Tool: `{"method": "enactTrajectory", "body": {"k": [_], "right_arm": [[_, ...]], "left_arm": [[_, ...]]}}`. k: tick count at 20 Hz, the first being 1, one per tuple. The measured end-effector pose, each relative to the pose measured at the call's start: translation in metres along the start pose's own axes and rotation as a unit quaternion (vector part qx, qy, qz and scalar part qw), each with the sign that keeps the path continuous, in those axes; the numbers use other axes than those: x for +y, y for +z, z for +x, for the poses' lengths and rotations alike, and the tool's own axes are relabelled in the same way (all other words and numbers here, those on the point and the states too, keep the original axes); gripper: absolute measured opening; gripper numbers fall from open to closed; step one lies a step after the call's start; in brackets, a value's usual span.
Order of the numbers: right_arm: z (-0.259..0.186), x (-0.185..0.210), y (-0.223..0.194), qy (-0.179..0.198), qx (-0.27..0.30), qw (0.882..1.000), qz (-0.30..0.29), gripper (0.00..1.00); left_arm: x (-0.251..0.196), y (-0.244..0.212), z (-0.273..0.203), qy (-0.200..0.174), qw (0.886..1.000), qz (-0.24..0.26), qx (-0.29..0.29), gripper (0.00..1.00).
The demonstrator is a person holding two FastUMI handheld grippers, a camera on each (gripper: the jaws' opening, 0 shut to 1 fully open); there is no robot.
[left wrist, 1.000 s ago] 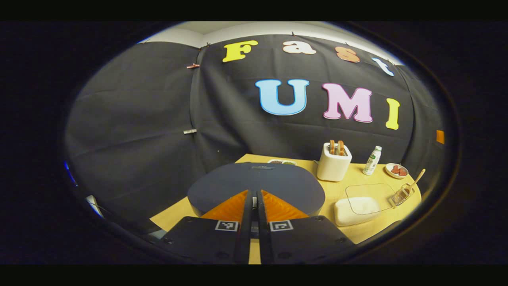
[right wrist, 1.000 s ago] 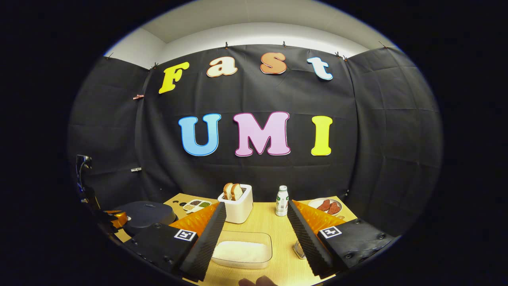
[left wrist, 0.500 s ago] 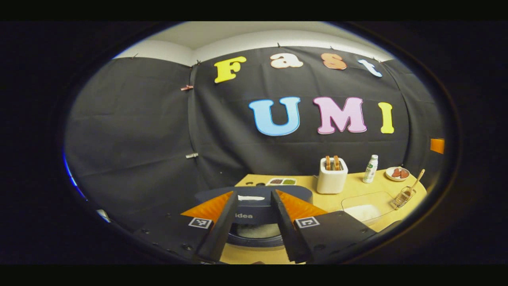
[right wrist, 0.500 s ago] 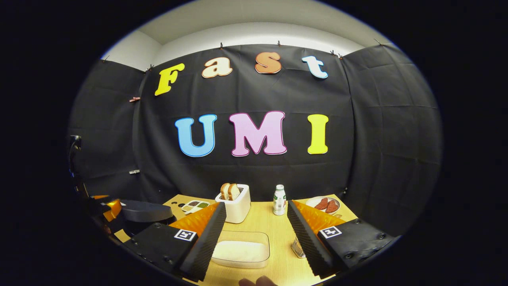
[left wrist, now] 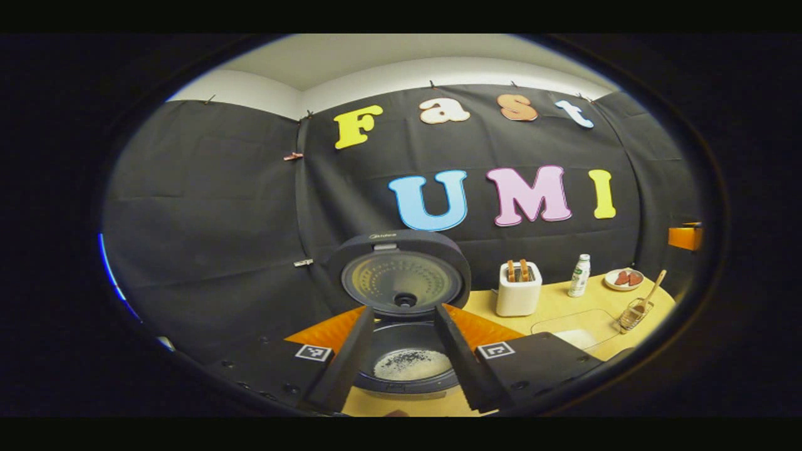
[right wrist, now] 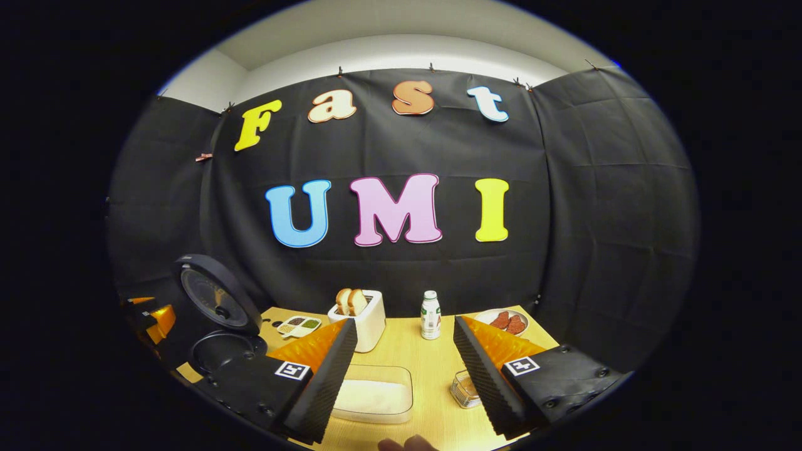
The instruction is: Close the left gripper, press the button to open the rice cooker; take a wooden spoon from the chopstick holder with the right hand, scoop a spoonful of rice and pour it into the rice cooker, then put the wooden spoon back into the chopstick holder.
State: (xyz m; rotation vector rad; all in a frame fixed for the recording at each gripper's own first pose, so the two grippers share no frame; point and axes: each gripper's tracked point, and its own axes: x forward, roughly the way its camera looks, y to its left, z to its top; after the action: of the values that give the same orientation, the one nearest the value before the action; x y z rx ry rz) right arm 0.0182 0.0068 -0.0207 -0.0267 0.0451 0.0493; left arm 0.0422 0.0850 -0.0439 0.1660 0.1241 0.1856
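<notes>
The dark round rice cooker [left wrist: 410,363] is seen standing open on the pale wooden table [left wrist: 557,307], its circular lid [left wrist: 401,272] raised upright behind the pot and a small heap of white rice visible at the bottom of the inner bowl. The left tool [left wrist: 404,369] is held just in front of the cooker with its fingers spread apart, nothing gripped between them, the open pot framed in the gap.

To the right of the cooker, a white toaster holding two slices of bread [left wrist: 518,288] is shown, and beyond it a small white bottle with a green label [left wrist: 579,275] and a white plate of reddish food [left wrist: 624,279]. Farther right of the cooker, a clear plastic container of white rice [right wrist: 373,398] lies on the table, and just beside it stands the wire chopstick holder [left wrist: 633,311], from which the light wooden spoon [left wrist: 651,289] is seen leaning out.

The right tool [right wrist: 401,369] is held above the rice container with its fingers wide apart and empty. A small divided tray of grains [right wrist: 299,325] is seen just right of the cooker's lid.
</notes>
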Motion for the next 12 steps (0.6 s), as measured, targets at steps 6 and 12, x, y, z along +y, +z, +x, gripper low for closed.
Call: {"method": "enactTrajectory", "body": {"k": [6,12], "right_arm": [[0.015,-0.023,-0.010,-0.015,0.017,0.999,0.026,0.96],[0.035,-0.055,-0.039,-0.030,0.043,0.998,0.028,0.96]], "left_arm": [[-0.011,0.011,-0.014,-0.008,1.000,-0.010,-0.020,0.72],[-0.012,0.016,-0.023,0.004,1.000,-0.023,-0.020,0.78]]}}
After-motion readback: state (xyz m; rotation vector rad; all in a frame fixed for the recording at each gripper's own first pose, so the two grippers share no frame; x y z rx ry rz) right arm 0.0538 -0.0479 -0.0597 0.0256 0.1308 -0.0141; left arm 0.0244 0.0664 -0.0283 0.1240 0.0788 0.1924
